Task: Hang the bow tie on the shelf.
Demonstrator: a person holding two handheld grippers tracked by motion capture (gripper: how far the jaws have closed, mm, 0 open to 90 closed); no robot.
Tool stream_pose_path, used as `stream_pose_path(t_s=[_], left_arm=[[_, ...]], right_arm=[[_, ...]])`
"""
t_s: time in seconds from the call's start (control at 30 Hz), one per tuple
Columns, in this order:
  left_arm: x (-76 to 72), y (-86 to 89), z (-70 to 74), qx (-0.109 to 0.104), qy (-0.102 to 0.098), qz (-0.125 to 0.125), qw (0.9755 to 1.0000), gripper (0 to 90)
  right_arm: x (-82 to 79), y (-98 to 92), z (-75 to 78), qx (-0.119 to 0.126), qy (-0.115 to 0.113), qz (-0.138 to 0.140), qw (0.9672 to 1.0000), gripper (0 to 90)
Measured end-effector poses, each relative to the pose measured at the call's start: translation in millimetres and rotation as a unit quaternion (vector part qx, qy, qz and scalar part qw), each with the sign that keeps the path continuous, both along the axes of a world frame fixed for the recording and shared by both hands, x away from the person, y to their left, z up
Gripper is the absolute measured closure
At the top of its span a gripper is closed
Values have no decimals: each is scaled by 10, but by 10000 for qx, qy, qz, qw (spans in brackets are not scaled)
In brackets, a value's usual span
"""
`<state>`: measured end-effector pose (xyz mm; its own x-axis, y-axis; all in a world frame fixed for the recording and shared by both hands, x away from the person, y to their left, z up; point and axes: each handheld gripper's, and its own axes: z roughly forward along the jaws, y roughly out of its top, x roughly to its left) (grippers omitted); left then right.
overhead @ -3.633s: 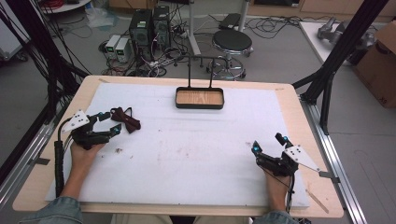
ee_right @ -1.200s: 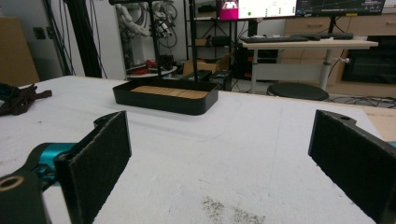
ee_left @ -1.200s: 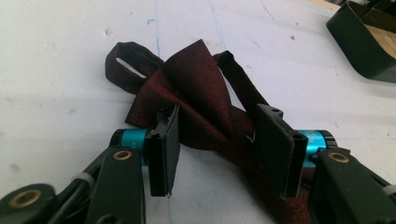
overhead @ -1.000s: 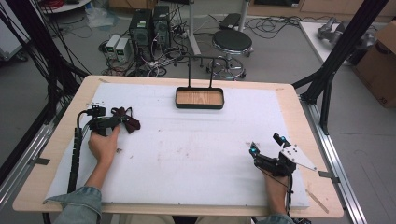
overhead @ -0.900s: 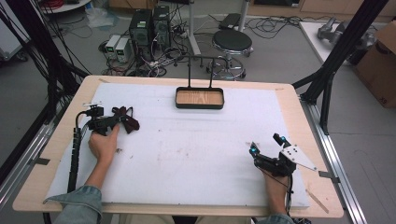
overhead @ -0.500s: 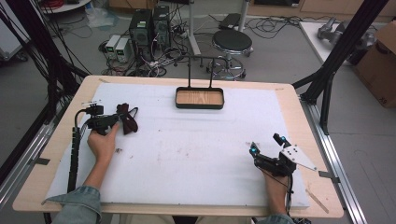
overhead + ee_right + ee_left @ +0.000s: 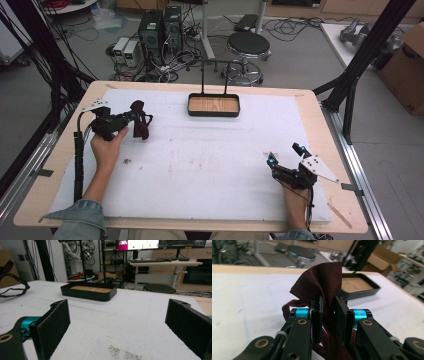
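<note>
rising between the fingers of the left gripper (image 7: 328, 322), a dark red cloth (image 7: 322, 287) stands bunched and partly lifted off the white-covered counter (image 7: 210, 160), its upper fold peaking above the pads while a thin loop of the same fabric trails to one side; in the left gripper view the two pads sit close together with the cloth pinched between them, only a narrow gap showing where the fabric passes. seen from the high view, the cloth (image 7: 140, 119) sits toward the counter's far left, just beside the left gripper (image 7: 131, 118), which the person's left hand (image 7: 107, 145) holds low over the surface, a denim sleeve (image 7: 80, 220) showing at the bottom edge. a black tray (image 7: 213, 105) with a wooden floor rests at the far middle of the counter, well apart from the cloth, with a thin upright black frame (image 7: 214, 75) rising behind it. at the near right, the right gripper (image 7: 285, 152) lies close to the counter in the person's right hand, its fingers spread wide with nothing between them; the right gripper view looks out between the two separated pads (image 7: 53, 322) across bare white surface toward the tray (image 7: 87, 293), with the cloth (image 7: 11, 280) at the far left edge. beyond the counter, a round black stool (image 7: 248, 45), computer boxes (image 7: 160, 25) and tangled cables sit on the grey floor
</note>
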<state>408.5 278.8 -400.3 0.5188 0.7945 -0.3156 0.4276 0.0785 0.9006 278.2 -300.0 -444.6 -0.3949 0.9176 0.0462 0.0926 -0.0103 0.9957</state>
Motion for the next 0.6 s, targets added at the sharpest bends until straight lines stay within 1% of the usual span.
stream_pose_path(t_s=[0.07, 0.13, 0.17, 0.2, 0.23, 0.27, 0.33, 0.4, 0.43, 0.47, 0.5, 0.57, 0.6], left_arm=[[-3, -37, 58, -15, -105, -198, 9997, 765], [9, -89, 116, 18, -151, -414, 9990, 766], [17, -122, 142, 71, -128, -462, 9988, 766], [26, -166, 169, 115, -146, -516, 9985, 767], [29, -183, 178, 110, -169, -545, 9983, 767], [43, -224, 202, 122, -202, -648, 9976, 768], [73, -299, 240, 180, -287, -873, 9956, 768], [93, -393, 284, 359, -457, -1048, 9928, 768], [101, -447, 308, 479, -583, -1152, 9905, 767], [108, -502, 337, 610, -684, -1201, 9885, 767], [119, -554, 365, 689, -739, -1219, 9874, 768], [165, -646, 424, 699, -734, -1345, 9857, 767], [197, -701, 463, 738, -737, -1431, 9842, 768]], right_arm=[[0, 0, 0, 3, 2, -1, 10000, 50], [0, 0, 0, 4, 1, -1, 10000, 50], [0, 0, 0, 5, -2, -1, 10000, 50], [0, 1, 0, 7, -2, -2, 10000, 50], [0, 0, 1, 6, -2, 0, 10000, 50], [0, -2, 1, -4, -8, 1, 10000, 50], [-4, 1, 1, 34, 27, -7, 10000, 50], [-3, -1, 1, 38, 30, -9, 10000, 50], [-3, -1, 0, 38, 31, -13, 10000, 50], [-2, -1, 0, 35, 29, -16, 10000, 50], [-3, -1, 0, 37, 29, -12, 10000, 50], [-2, -1, 0, 39, 29, -11, 10000, 50], [-2, -1, 0, 40, 32, -8, 10000, 50]])
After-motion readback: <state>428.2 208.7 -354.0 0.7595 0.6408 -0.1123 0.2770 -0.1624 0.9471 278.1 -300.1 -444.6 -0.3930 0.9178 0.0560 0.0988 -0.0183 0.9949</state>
